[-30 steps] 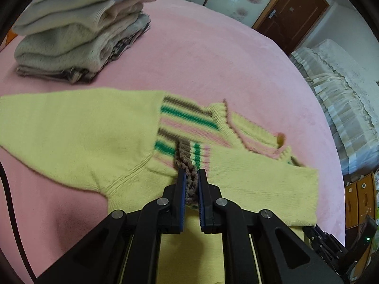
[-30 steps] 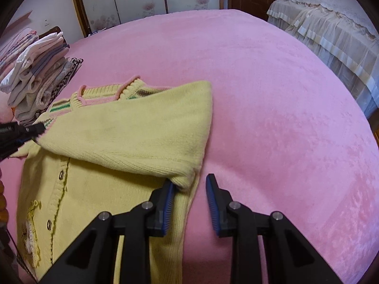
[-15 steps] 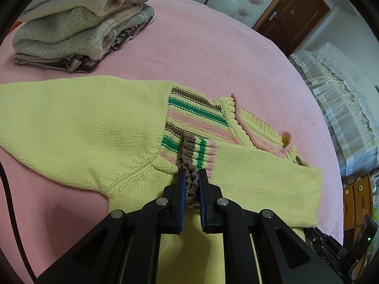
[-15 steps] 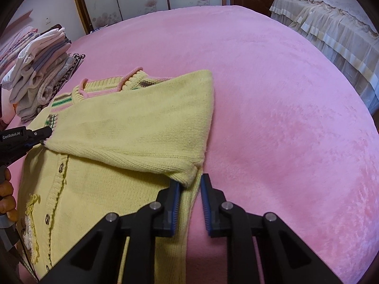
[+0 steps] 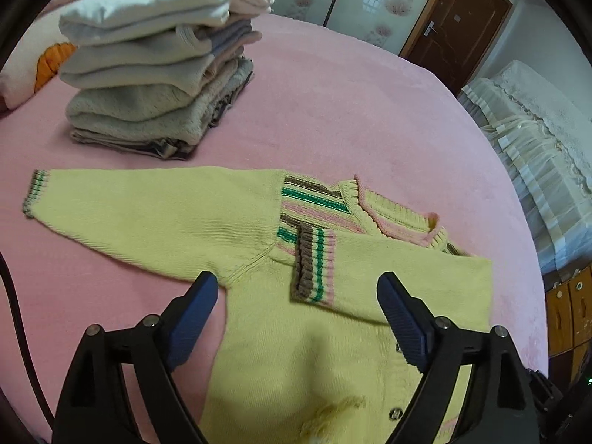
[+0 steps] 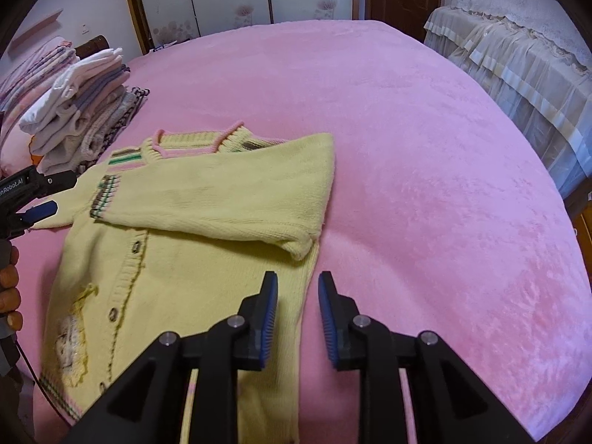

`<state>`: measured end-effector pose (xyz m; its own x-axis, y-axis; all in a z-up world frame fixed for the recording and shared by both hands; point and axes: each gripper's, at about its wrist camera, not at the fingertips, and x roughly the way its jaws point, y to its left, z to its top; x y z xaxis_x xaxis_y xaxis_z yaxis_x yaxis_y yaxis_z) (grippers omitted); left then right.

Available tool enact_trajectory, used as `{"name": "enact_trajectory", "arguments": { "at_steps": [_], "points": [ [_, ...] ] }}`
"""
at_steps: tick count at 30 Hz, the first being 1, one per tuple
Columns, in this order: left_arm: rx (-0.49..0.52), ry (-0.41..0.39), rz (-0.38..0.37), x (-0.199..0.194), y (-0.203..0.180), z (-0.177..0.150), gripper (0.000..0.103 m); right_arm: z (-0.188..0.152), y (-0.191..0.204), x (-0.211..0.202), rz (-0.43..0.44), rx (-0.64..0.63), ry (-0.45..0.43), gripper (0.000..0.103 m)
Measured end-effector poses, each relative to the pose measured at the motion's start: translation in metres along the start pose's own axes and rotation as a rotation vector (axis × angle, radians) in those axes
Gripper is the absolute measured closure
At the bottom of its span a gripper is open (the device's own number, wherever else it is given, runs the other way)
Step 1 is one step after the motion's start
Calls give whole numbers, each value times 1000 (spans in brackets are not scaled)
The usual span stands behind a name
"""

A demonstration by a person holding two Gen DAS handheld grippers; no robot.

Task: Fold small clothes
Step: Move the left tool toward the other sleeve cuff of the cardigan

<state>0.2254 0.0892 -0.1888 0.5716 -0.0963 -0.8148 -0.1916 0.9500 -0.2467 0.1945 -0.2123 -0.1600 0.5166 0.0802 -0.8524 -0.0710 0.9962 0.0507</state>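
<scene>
Yellow cardigan (image 5: 333,351) flat on pink bed (image 6: 425,148), one sleeve folded across chest, hem cut off below. Left claw (image 5: 296,303) spread wide, holding nothing. Right claw (image 6: 298,296) narrowly parted, empty, over cardigan's side edge. Stack of folded clothes (image 5: 155,66) nearby.

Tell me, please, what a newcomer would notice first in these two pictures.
First the yellow cardigan, flat on the pink bedspread, with one sleeve folded across its chest and the other sleeve stretched out sideways. Next, the stack of folded clothes beyond it. Both grippers hover open at the near edge, the left gripper over the chest and the right gripper at the side seam.
</scene>
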Motion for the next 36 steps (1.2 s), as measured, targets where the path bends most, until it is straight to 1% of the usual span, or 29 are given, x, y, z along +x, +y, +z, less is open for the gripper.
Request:
{"name": "enact_trajectory", "arguments": {
  "at_steps": [3,5,6,8,10,13,15,18,20,23,25,27,30,36],
  "points": [
    [46,-8,19,-25,2,-3,13,-1,10,-21,20,-1,-23,80],
    [53,5,-8,-42,4,-6,12,0,16,-33,40,2,-39,76],
    [46,15,-20,-48,6,-7,8,0,20,-40,51,3,-49,73],
    [24,31,-52,-61,11,-9,6,0,28,-50,65,-1,-61,72],
    [23,31,-60,-74,15,-11,6,1,40,-61,80,-17,-76,71],
    [58,1,-21,-97,17,-15,6,2,61,-77,97,-48,-96,72],
    [73,-20,-15,-110,20,-17,5,4,77,-90,119,-69,-112,71],
    [65,-36,-35,-129,32,-20,4,4,93,-104,142,-93,-129,71],
    [43,-49,-55,-141,43,-21,4,6,104,-112,160,-105,-139,71],
    [8,-86,-61,-159,58,-22,4,6,118,-123,183,-118,-147,71],
    [0,-100,-25,-167,68,-21,4,6,127,-128,195,-124,-150,71],
    [15,-112,36,-176,77,-20,4,6,139,-132,210,-136,-150,71],
    [23,-133,102,-185,90,-19,4,8,156,-134,225,-155,-148,71],
    [-19,-153,156,-192,126,-13,4,19,195,-127,259,-196,-133,71]
  ]
}}
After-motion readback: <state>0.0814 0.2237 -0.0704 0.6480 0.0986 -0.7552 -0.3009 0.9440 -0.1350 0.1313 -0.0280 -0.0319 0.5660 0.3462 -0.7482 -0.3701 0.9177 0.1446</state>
